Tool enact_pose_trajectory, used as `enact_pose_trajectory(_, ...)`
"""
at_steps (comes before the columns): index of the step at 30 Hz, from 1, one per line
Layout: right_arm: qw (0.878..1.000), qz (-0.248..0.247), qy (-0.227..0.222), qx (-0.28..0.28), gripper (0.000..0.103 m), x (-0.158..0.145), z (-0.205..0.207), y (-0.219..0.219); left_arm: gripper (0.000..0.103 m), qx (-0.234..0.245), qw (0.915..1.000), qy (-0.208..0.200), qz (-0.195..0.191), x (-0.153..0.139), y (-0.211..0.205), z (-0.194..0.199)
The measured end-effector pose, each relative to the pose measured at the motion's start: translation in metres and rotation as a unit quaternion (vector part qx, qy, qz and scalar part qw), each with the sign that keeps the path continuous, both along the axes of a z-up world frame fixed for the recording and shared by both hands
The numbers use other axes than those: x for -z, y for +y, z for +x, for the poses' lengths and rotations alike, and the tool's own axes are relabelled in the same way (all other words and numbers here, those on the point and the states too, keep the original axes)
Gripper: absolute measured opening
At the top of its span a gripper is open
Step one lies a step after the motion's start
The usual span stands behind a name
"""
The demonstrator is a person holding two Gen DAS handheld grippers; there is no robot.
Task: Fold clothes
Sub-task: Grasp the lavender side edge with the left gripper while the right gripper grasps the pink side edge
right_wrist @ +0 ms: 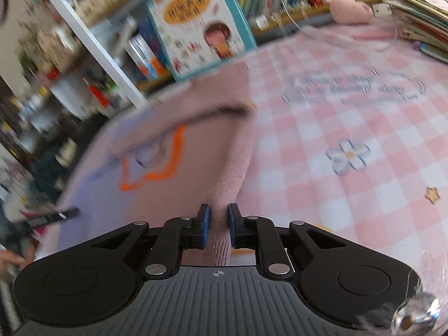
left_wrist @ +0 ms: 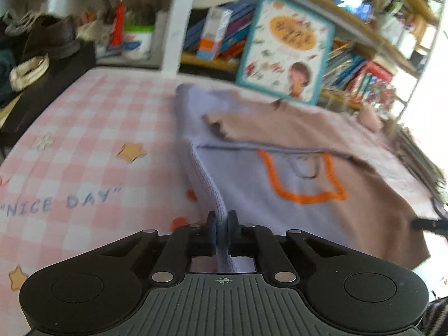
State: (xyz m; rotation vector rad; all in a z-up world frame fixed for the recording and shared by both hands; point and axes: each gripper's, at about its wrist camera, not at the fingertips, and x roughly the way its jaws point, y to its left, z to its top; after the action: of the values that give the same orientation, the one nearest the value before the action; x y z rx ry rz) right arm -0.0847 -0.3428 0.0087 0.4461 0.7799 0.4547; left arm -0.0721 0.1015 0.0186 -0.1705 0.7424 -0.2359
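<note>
Checked bedsheet (left_wrist: pixel 84 145); both views blurred. Left gripper (left_wrist: pixel 223 219), right gripper (right_wrist: pixel 219 214) seemingly clamp sweater (left_wrist: pixel 280 196) hem.

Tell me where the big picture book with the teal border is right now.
The picture book stands propped against the bookshelf at the far edge of the checked cloth, just behind the sweater; the right wrist view shows it upper centre.
</note>
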Motion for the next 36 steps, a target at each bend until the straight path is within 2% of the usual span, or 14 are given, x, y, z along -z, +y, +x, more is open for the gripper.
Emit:
enact_pose_trajectory(3, 1.0, 0.0, 0.002, -0.006, 0.013, -0.003, 0.001, 0.0, 0.007, 0.012, 0.9998, 0.013, 0.007, 0.003, 0.0, -0.002)
enact_pose_trajectory(5, 1.0, -0.013, 0.021, -0.004, 0.013, 0.002, 0.003, 0.001, 0.009, 0.009, 0.9994, 0.031, 0.008, 0.01, 0.004, -0.005)
enact_pose_trajectory(7, 0.999, -0.014, 0.039, -0.002, 0.016, 0.009, 0.003, -0.001, 0.016, 0.013, 0.9987, 0.049, -0.003, 0.015, 0.01, -0.009)
enact_pose_trajectory(9, 0.998, -0.002, 0.058, 0.0, 0.019, 0.016, 0.003, -0.004, 0.03, 0.022, 0.9977, 0.063, -0.017, 0.019, 0.013, -0.013)
enact_pose_trajectory(11, 0.997, 0.01, 0.075, -0.001, 0.02, 0.022, 0.002, -0.006, 0.035, 0.031, 0.9966, 0.072, -0.026, 0.022, 0.015, -0.017)
enact_pose_trajectory(13, 0.996, 0.019, 0.085, -0.003, 0.026, 0.027, 0.001, -0.006, 0.035, 0.033, 0.9965, 0.072, -0.027, 0.025, 0.014, -0.02)
enact_pose_trajectory(16, 0.996, 0.029, 0.085, -0.006, 0.027, 0.03, 0.002, -0.004, 0.031, 0.019, 0.9969, 0.064, -0.041, 0.029, 0.016, -0.02)
enact_pose_trajectory(17, 0.996, 0.031, 0.085, -0.007, 0.024, 0.03, 0.002, -0.004, 0.025, 0.014, 0.9968, 0.063, -0.046, 0.03, 0.016, -0.018)
enact_pose_trajectory(18, 0.996, 0.028, 0.083, -0.007, 0.014, 0.03, 0.003, -0.003, 0.014, 0.01, 0.9968, 0.062, -0.049, 0.031, 0.017, -0.017)
enact_pose_trajectory(20, 0.997, 0.019, 0.08, -0.006, 0.011, 0.031, 0.004, -0.002, 0.006, 0.003, 0.9972, 0.058, -0.046, 0.034, 0.016, -0.012)
enact_pose_trajectory(25, 0.998, 0.002, 0.055, 0.022, 0.009, 0.022, 0.002, -0.017, 0.006, 0.027, 0.9969, 0.054, -0.05, 0.036, 0.001, -0.005)
enact_pose_trajectory(31, 0.997, -0.007, 0.06, 0.048, 0.009, 0.021, -0.009, -0.035, 0.005, 0.061, 0.9955, 0.051, -0.052, 0.039, -0.018, 0.003)
enact_pose_trajectory(36, 0.996, 0.016, 0.074, 0.048, 0.009, 0.026, -0.015, -0.038, 0.005, 0.045, 0.9955, 0.053, -0.064, 0.031, -0.007, -0.003)
